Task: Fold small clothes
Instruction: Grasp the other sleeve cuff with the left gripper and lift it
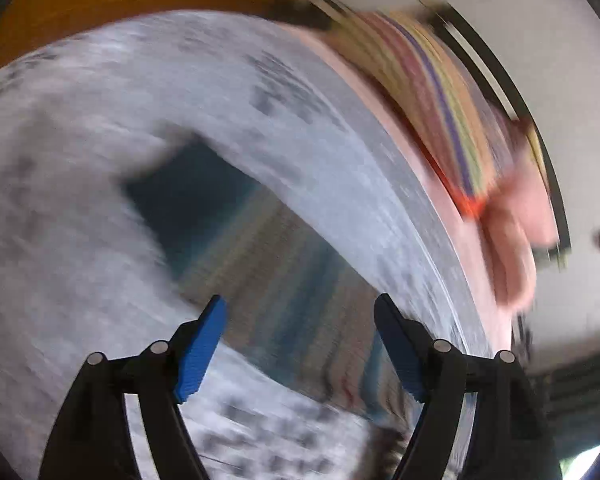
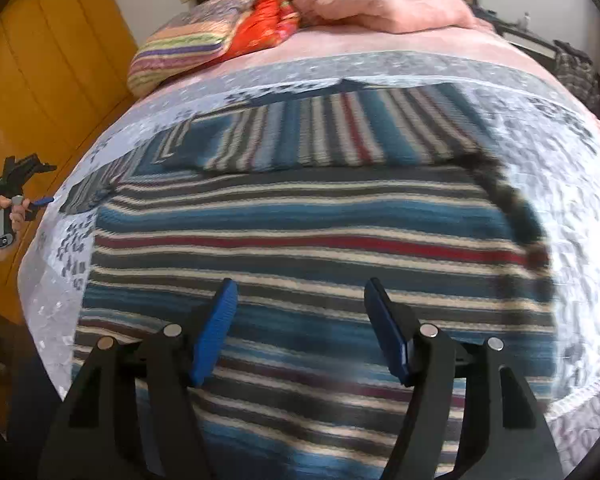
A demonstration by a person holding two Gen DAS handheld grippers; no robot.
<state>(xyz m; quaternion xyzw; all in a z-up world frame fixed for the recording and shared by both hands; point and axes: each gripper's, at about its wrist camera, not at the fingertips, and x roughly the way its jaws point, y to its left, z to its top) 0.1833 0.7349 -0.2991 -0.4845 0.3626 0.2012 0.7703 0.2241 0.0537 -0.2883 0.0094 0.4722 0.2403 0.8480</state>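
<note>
Striped sweater lies flat on the bed – one sleeve folded across its top. Right gripper hovers above it, spread wide, empty; left gripper likewise wide, empty

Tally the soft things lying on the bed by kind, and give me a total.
Striped knit garment: 1
Striped pillow: 1
Orange bundle of cloth: 1
Pink blanket: 1
White patterned bedspread under them all: 1
Total: 5
</note>
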